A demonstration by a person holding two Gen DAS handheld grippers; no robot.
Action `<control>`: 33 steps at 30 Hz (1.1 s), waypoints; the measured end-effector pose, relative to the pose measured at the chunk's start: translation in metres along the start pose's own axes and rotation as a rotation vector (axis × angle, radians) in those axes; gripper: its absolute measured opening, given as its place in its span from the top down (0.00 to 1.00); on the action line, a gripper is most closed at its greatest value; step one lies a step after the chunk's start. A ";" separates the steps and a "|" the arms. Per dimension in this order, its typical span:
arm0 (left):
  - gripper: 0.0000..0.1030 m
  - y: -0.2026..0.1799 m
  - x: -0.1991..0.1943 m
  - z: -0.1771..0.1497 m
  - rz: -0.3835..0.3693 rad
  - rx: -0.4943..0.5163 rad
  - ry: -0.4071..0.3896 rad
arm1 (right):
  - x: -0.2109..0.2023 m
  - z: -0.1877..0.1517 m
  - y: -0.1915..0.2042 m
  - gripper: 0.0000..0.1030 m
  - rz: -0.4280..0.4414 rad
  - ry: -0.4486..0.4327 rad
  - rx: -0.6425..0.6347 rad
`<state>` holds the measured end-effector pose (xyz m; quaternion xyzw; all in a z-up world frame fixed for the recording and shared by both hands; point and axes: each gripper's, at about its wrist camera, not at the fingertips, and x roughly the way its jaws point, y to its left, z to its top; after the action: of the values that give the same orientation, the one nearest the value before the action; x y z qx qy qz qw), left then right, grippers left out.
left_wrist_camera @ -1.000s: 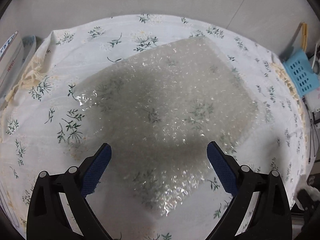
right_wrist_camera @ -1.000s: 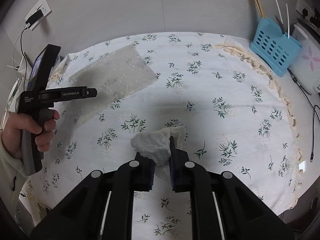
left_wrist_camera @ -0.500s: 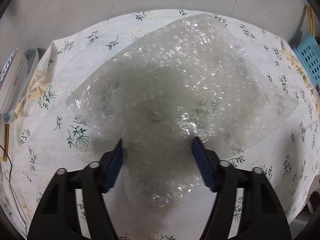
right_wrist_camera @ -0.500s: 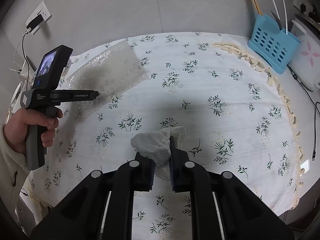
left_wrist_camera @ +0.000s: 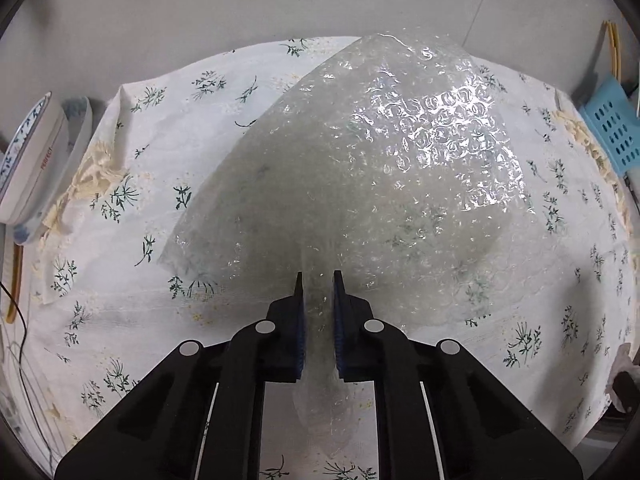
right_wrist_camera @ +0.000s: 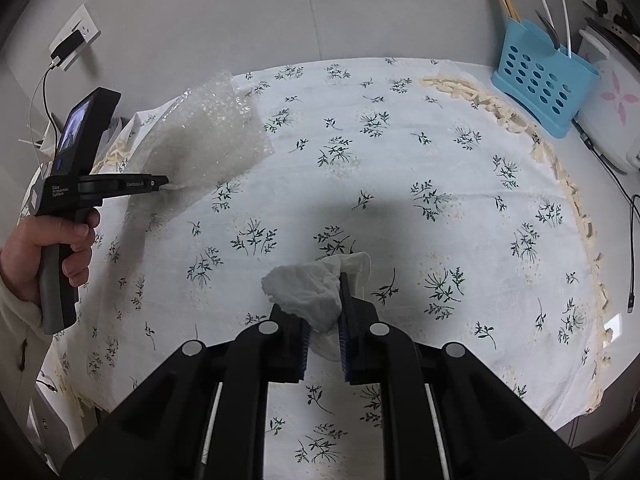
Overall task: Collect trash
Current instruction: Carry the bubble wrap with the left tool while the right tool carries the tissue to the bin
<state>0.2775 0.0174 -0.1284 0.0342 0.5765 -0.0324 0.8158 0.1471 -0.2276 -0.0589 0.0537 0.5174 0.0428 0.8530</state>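
The left tool (left_wrist_camera: pixel 318 280) has gone from wide apart over the flat bubble wrap (left_wrist_camera: pixel 400 168) to clenched on its near edge, and the sheet, which lay spread on the flowered cloth a second ago, now rears up in a curved sail with its far corner lifted off the bench (left_wrist_camera: pixel 120 300). From the right-hand view the same sheet (right_wrist_camera: pixel 212 136) hangs pinched at the left tool's tip (right_wrist_camera: pixel 164 184), on the side of the cloth furthest from the blue basket (right_wrist_camera: pixel 544 76), and the hand (right_wrist_camera: pixel 52 248) holding that tool sits at about the same spot as before. The right tool (right_wrist_camera: pixel 324 300) has not changed: it stays clamped on the crumpled white tissue (right_wrist_camera: pixel 308 292), held just above the cloth, well apart from the blue basket. So both pieces of trash I can see are in hand, which I would judge to be the picking-up half done. What is left is carrying them off and dropping them somewhere; no bin shows in either view. The rest of the cloth looks bare of litter.
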 end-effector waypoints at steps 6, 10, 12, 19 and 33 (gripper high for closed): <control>0.92 0.007 -0.020 -0.014 -0.045 -0.026 -0.035 | -0.003 -0.001 0.003 0.89 0.010 -0.010 0.001; 0.92 0.010 -0.035 -0.028 -0.082 -0.046 -0.050 | -0.002 -0.004 0.006 0.89 0.018 -0.009 -0.002; 0.92 0.011 -0.043 -0.034 -0.089 -0.053 -0.051 | -0.002 -0.004 0.008 0.89 0.021 -0.011 -0.004; 0.92 0.013 -0.065 -0.054 -0.099 -0.059 -0.070 | -0.006 -0.008 0.013 0.89 0.037 -0.026 -0.010; 0.92 -0.004 -0.104 -0.096 -0.097 -0.065 -0.095 | -0.034 -0.021 0.014 0.89 0.062 -0.058 -0.014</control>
<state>0.1522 0.0239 -0.0628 -0.0219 0.5389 -0.0550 0.8403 0.1128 -0.2168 -0.0367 0.0649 0.4903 0.0713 0.8662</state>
